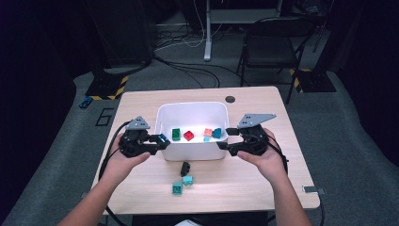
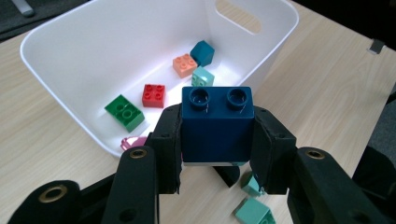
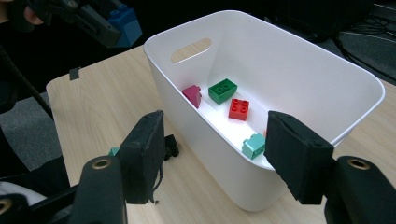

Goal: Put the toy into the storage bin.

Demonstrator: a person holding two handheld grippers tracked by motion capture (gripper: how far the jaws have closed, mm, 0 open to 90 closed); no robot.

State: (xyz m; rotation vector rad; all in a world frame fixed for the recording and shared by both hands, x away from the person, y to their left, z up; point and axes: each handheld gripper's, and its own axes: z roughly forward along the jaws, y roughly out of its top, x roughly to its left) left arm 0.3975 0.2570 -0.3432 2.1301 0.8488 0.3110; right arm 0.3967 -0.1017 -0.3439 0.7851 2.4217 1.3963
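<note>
My left gripper [image 2: 217, 144] is shut on a dark blue two-stud brick [image 2: 217, 123], held studs up above the near left corner of a white bin [image 2: 46, 70]. In the high view that gripper [image 1: 157, 141] and its brick [image 1: 163, 138] hang at the left wall of the bin [image 1: 190, 107]. My right gripper [image 1: 225, 139] stands open by the bin's right wall, nothing between its pads [image 3: 289, 154]. In the bin lie a green brick [image 1: 176, 134], a red brick [image 1: 188, 135], an orange brick [image 1: 207, 133], a dark teal one [image 1: 217, 133] and a magenta one [image 3: 193, 95].
On the table in front of the bin lie a small black piece [image 1: 185, 167] and two light teal bricks [image 1: 187, 180] [image 1: 177, 188]. Behind the table stand a folding chair [image 1: 273, 47] and a desk leg among cables on the floor.
</note>
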